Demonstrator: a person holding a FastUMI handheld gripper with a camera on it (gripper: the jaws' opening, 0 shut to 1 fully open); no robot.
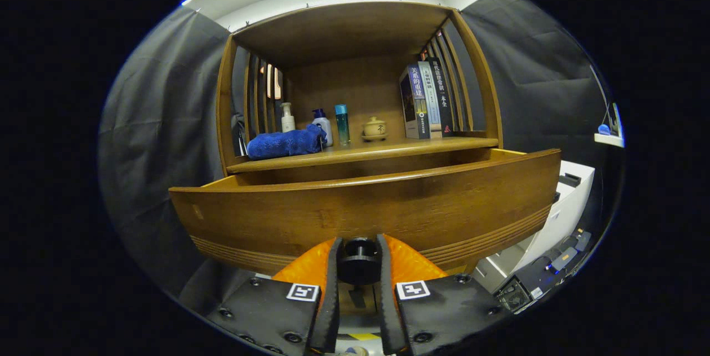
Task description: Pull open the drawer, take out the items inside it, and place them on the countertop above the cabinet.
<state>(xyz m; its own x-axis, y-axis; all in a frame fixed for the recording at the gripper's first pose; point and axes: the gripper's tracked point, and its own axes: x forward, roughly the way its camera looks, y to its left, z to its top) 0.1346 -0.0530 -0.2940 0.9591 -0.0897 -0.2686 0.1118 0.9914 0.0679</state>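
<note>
Your gripper has its fingers pinched on the round dark knob of the curved wooden drawer, pulled out. Beyond them, a fuzzy blue towel sits on the worktop.

the drawer is a wide wooden one with a curved, glossy brown front and fine grooved lines along its lower edge; it stands pulled out from the cabinet, its top rim well forward of the counter edge above it; its inside cannot be seen from this low angle; a dark round knob sits at the bottom middle of the front, clamped between the two fingers of the gripper, which press on it from either side; the counter is a wooden ledge just above and behind the drawer.
</note>
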